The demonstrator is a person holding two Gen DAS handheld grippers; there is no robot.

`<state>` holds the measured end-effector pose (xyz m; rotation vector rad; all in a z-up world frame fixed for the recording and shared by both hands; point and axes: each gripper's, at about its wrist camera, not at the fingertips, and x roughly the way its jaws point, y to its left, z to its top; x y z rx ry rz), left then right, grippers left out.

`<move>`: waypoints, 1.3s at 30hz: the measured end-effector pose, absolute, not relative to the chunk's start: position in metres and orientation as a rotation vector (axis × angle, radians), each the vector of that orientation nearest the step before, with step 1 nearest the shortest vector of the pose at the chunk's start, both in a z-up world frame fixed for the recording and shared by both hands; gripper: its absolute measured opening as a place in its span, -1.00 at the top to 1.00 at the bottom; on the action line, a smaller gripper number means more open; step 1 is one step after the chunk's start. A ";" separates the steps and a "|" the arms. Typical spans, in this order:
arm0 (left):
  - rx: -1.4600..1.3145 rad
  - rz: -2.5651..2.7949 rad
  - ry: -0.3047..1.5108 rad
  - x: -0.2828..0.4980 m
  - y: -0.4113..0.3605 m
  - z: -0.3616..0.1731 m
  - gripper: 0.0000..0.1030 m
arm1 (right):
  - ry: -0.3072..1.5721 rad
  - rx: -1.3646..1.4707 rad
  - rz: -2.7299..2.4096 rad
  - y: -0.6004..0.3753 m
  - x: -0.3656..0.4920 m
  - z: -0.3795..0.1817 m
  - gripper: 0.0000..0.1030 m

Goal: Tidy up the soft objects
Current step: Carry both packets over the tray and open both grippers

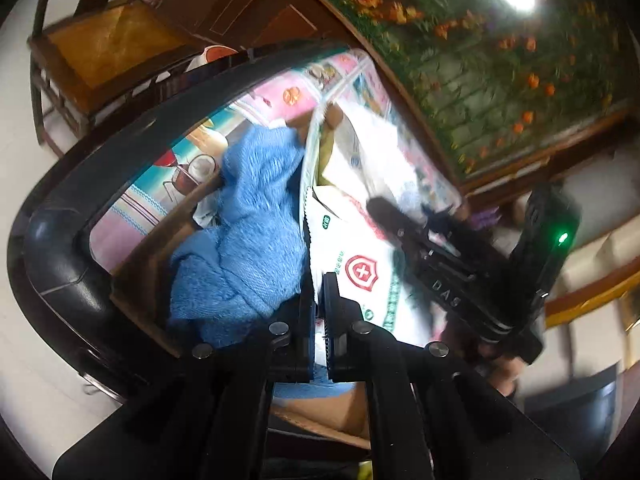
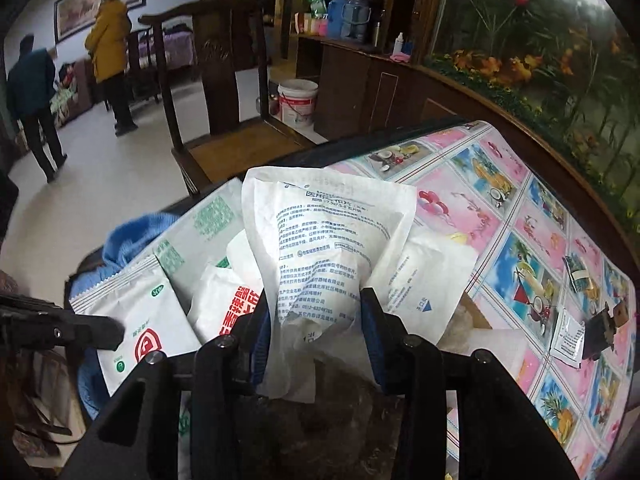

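Note:
A cardboard box (image 1: pixel 136 280) on the table holds a blue knit cloth (image 1: pixel 248 220) and several white packets. My left gripper (image 1: pixel 319 280) is shut on the serrated edge of a white packet with a red shield mark (image 1: pixel 360 268). In the right wrist view that gripper (image 2: pixel 116 332) shows at the left, lying over the same packet (image 2: pixel 144 320). My right gripper (image 2: pixel 316 300) is shut on a white paper pouch with blue print (image 2: pixel 320 232), which stands upright above the box. The right gripper (image 1: pixel 384 208) appears blurred over the packets in the left wrist view.
The table carries a pink and blue fruit-print cloth (image 2: pixel 520 220) with a small sachet (image 2: pixel 568 336) and small dark items at the right. A wooden chair (image 2: pixel 224 92) and a white bucket (image 2: pixel 298 100) stand behind. Two people (image 2: pixel 108 48) stand far off at the left.

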<state>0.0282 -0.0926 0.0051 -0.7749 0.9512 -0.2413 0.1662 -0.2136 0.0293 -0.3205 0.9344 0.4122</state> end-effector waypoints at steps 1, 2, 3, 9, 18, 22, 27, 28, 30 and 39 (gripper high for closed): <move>-0.766 -0.240 0.960 0.029 -0.094 0.003 0.96 | 0.931 -0.327 0.411 -0.212 0.165 0.028 0.17; -0.755 -0.244 0.966 0.029 -0.097 0.001 0.96 | 0.931 -0.336 0.410 -0.210 0.163 0.028 0.17; -0.745 -0.243 0.960 0.029 -0.098 0.001 0.96 | 0.933 -0.344 0.410 -0.208 0.162 0.028 0.17; -0.687 -0.253 0.896 0.017 -0.103 0.015 0.38 | 0.934 -0.221 0.465 -0.224 0.159 0.042 -0.24; -0.617 -0.277 0.791 0.003 -0.119 0.037 -0.05 | 0.915 -0.007 0.533 -0.254 0.157 0.057 -0.43; -0.517 -0.164 0.775 -0.002 -0.125 0.043 -0.05 | 0.874 0.065 0.504 -0.269 0.156 0.068 -0.44; -0.417 -0.063 0.799 -0.006 -0.134 0.051 -0.05 | 0.907 0.090 0.515 -0.274 0.157 0.058 -0.44; -0.415 -0.040 0.777 -0.010 -0.134 0.054 -0.05 | 0.912 0.098 0.524 -0.276 0.156 0.057 -0.44; -0.371 0.012 0.744 -0.014 -0.136 0.061 -0.05 | 0.909 0.116 0.522 -0.279 0.153 0.057 -0.44; -0.229 0.084 0.661 -0.010 -0.156 0.080 -0.24 | 0.874 0.182 0.519 -0.313 0.140 0.065 -0.44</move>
